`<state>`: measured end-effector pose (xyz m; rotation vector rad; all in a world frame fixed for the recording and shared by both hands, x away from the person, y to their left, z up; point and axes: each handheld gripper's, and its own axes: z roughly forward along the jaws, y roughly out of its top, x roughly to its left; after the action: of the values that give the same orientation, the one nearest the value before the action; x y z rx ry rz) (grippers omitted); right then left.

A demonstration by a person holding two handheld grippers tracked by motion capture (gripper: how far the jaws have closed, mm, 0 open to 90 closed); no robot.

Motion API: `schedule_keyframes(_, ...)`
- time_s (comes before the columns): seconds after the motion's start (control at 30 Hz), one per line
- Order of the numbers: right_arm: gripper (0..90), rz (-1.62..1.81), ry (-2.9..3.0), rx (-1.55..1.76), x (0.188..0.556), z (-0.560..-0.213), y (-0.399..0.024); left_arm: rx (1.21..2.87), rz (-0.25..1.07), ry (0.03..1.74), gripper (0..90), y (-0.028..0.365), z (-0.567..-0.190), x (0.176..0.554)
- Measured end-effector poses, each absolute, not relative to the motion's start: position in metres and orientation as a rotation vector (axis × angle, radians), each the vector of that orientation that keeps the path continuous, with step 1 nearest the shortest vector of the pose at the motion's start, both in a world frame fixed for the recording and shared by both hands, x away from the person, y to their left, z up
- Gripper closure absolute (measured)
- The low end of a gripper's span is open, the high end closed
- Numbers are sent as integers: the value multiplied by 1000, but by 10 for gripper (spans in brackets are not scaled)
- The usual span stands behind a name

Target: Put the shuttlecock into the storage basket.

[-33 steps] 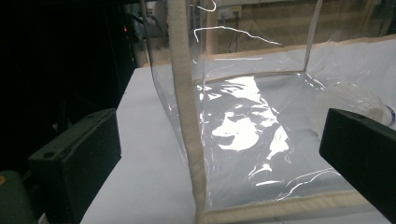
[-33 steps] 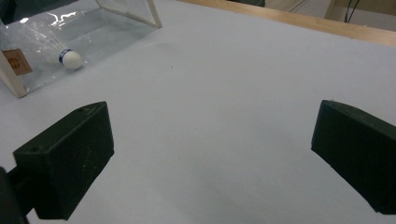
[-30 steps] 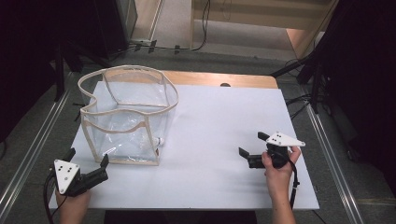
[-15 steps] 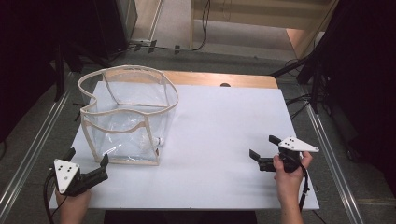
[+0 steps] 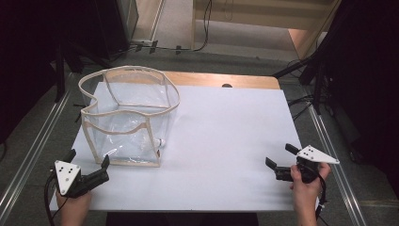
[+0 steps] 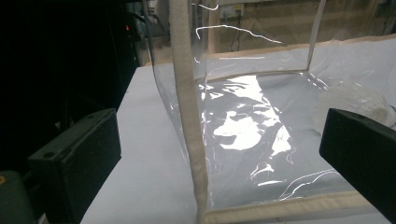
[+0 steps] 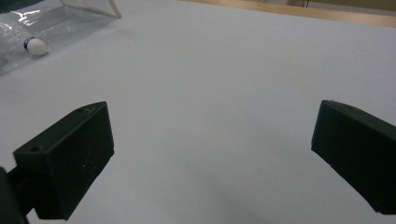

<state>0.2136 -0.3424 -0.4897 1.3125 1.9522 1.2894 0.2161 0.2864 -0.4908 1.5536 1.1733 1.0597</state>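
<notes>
- Clear plastic open-top bag with beige fabric trim (image 5: 126, 117) stands upright on the white tabletop (image 5: 226, 141), left half, mouth up.
- Its long axis runs from the near left edge toward the far side of the table; the near bottom corner faces the left gripper.
- A small white cap-like object (image 7: 35, 45) lies just beside the bag's base; what it is, cannot tell.
- Left black two-jaw gripper (image 5: 89, 172) sits at the near left corner, jaws spread, empty, aimed at the bag's near vertical trim edge (image 6: 187, 116), close to it.
- Right black two-jaw gripper (image 5: 281, 162) sits near the right edge, well apart from the bag, jaws spread, empty, pointing left across bare tabletop.
</notes>
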Motion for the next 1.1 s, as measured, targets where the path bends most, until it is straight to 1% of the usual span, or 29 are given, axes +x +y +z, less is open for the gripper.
schedule_keyframes(0.5, 0, 1303, 1904, 1339, 198, -504, -370, 1541, 1043, 1186, 0, 289, -490, 217)
schedule_keyframes(0.7, 0, 1313, 1889, 1344, 196, -510, -376, 1523, 1028, 1191, 0, 292, -490, 215)
schedule_keyframes(1.1, 0, 1306, 1892, 1321, 195, -509, -382, 1515, 1034, 1174, 0, 292, -490, 213)
